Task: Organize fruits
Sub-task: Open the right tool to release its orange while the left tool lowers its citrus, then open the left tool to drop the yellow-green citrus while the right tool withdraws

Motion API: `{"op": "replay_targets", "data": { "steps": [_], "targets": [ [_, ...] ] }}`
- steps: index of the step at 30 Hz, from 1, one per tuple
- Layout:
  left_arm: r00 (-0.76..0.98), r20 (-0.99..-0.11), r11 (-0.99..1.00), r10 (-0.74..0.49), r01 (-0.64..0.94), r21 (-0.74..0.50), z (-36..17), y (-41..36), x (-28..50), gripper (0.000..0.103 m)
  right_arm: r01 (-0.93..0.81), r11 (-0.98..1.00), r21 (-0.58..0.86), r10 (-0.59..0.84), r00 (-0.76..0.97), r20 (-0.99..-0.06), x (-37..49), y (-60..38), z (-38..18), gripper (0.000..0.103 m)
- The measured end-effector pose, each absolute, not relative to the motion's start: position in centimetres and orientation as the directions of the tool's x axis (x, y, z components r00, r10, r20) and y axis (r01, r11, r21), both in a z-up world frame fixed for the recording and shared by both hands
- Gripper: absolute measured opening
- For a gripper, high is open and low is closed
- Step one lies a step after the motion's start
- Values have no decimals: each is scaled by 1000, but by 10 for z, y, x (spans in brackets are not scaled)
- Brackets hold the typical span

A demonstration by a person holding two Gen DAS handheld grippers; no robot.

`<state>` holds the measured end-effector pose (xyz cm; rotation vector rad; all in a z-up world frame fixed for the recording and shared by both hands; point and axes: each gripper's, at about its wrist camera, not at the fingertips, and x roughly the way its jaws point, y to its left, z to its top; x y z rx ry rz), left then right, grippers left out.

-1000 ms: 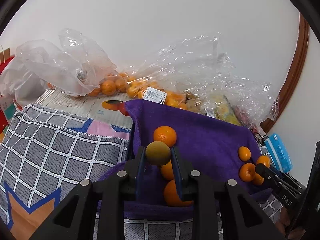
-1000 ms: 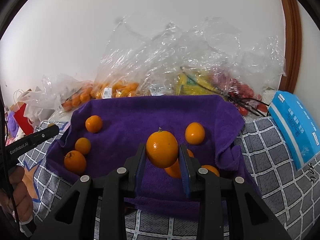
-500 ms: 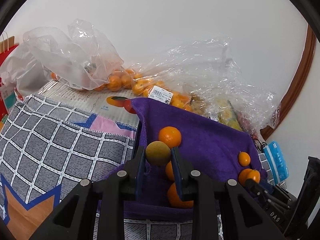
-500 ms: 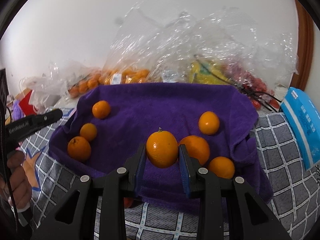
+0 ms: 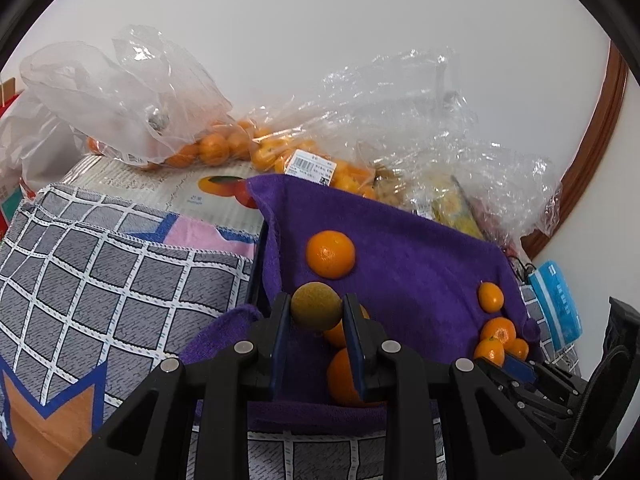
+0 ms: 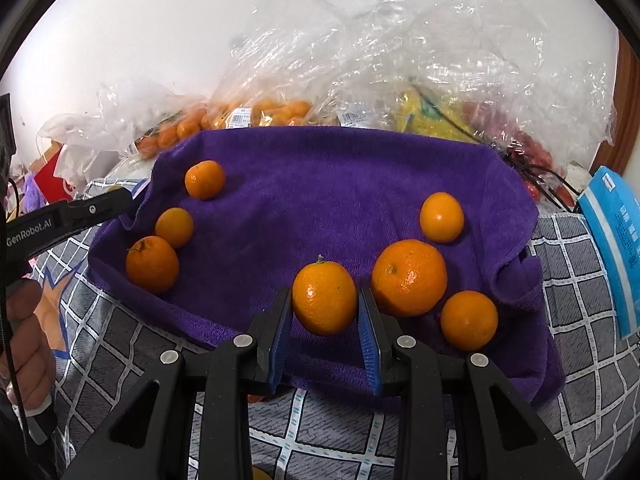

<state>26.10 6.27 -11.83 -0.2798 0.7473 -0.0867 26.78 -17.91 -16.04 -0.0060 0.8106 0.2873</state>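
Note:
My left gripper (image 5: 316,308) is shut on a greenish-brown fruit (image 5: 316,305), held above the left edge of a purple towel (image 5: 420,256). My right gripper (image 6: 325,300) is shut on an orange (image 6: 325,298), held above the towel's near edge (image 6: 320,200). Several oranges lie on the towel: three at the left (image 6: 152,264), three at the right (image 6: 409,277). The left gripper's arm shows at the left of the right wrist view (image 6: 68,218).
Clear plastic bags of oranges (image 5: 224,148) and other fruit (image 6: 440,116) are piled against the white wall behind the towel. A grey checked cloth (image 5: 100,272) covers the surface. A blue pack (image 6: 616,248) lies at the right.
Both grippers have drawn back and lowered slightly while still gripping their fruit. The towel and its oranges now sit larger and lower in the right wrist view.

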Motion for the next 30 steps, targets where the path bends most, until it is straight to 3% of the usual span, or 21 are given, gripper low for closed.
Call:
{"op": "replay_targets", "data": {
  "steps": [30],
  "targets": [
    [664, -727, 971, -173, -9, -240, -138, 55, 270, 25, -188, 979, 77, 192, 725, -662, 261, -188, -146, 35]
  ]
}}
